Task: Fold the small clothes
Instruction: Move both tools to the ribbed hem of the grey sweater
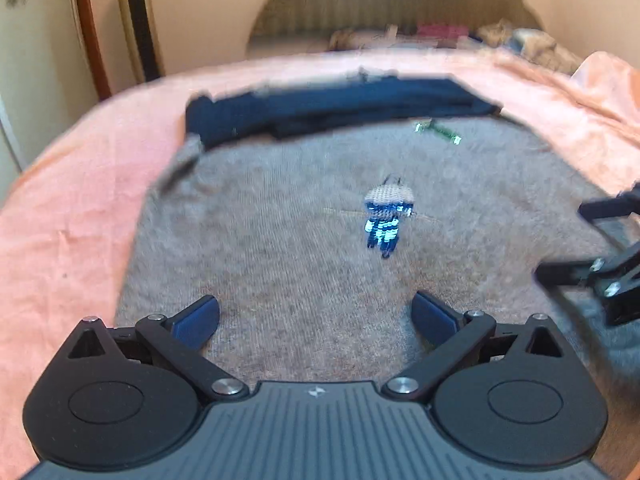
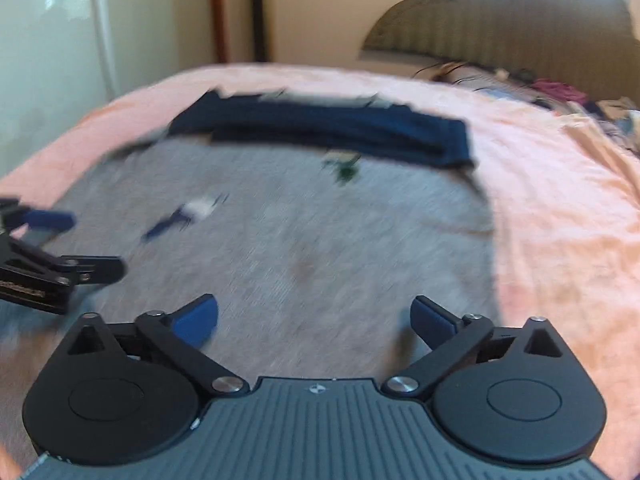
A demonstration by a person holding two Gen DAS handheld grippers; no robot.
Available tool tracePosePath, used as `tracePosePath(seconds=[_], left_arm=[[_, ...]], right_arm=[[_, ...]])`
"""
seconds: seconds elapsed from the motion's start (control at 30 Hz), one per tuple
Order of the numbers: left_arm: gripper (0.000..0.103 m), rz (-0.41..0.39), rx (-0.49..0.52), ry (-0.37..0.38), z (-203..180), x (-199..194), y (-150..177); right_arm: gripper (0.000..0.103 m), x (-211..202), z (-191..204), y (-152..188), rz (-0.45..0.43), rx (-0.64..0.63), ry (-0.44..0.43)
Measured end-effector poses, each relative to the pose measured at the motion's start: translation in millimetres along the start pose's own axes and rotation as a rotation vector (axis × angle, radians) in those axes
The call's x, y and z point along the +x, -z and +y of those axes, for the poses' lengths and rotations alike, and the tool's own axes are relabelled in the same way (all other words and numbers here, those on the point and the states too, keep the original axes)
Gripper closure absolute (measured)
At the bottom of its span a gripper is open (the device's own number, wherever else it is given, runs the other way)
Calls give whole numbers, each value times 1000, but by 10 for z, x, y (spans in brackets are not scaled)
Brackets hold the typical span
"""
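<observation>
So the grey knit garment [image 1: 304, 248] is spread flat on the pink bedspread [image 1: 72, 216], navy band [image 1: 340, 110] along its far edge, toward the headboard end. Small blue sequin figure [image 1: 386, 216] near its middle, green bit [image 1: 438, 131] just below the band.

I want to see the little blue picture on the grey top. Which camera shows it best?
The left wrist view: the blue figure sits near the middle of the grey top and looks fairly sharp. In the right wrist view it is only a smeared blue and white streak, off to the left.
</observation>
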State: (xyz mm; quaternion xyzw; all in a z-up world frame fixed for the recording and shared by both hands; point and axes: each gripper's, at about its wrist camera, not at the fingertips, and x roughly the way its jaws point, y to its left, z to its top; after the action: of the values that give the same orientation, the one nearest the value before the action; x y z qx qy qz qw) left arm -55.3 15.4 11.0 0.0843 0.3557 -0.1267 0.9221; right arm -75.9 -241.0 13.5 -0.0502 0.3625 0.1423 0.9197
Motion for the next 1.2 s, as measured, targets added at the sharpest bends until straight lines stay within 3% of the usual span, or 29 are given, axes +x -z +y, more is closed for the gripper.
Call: tracePosePath(seconds=[0.03, 0.13, 0.2, 0.27, 0.33, 0.4, 0.53, 0.6, 0.67, 0.7, 0.73, 0.8, 0.9, 0.97, 1.03, 1.2], left_arm=[[0, 17, -37, 24, 104, -7, -1], [0, 53, -44, -27, 228, -68, -33], [0, 76, -78, -25, 212, -139, -67], [0, 80, -86, 47, 100, -182, -28], [0, 64, -22, 25, -61, -186, 90], [0, 39, -35, 27, -43, -248, 191], [0, 73, -100, -37, 81, -441, 252], [0, 82, -123, -34, 47, -471, 319], [0, 47, -80, -70, -81, -489, 390], [0, 49, -89, -76, -87, -498, 396], [0, 67, -110, -70, -67, -518, 382], [0, 78, -114, -72, -31, -608, 371], [0, 62, -82, -71, -85, -732, 424], [0, 91, -76, -41, -161, -673, 493], [0, 50, -93, -45, -172, -673, 545], [0, 77, -97, -35, -144, -787, 519]], right_arm=[[0, -33, -90, 54, -22, 14, -6], [2, -84, -218, -15, 25, 55, 105], [5, -153, -141, -67, 38, 64, 133], [3, -221, 37, -50, 32, 42, 58], [0, -160, 144, 84, 65, -4, 16], [0, -223, 21, 203, -3, 14, 0], [3, -403, -73, 158, 39, 71, 125], [4, -494, 58, 171, 5, 66, 77], [0, -464, 214, 245, 29, 49, -11], [0, -379, 284, 304, 62, 16, -4], [0, -404, 317, 366, 6, -20, 7], [0, -466, 223, 355, 18, 30, 21], [1, -531, 203, 295, 36, 41, 112], [1, -563, 245, 269, 25, 73, 79], [0, -497, 352, 297, 56, 69, 40], [0, -467, 343, 355, 32, 65, 59]])
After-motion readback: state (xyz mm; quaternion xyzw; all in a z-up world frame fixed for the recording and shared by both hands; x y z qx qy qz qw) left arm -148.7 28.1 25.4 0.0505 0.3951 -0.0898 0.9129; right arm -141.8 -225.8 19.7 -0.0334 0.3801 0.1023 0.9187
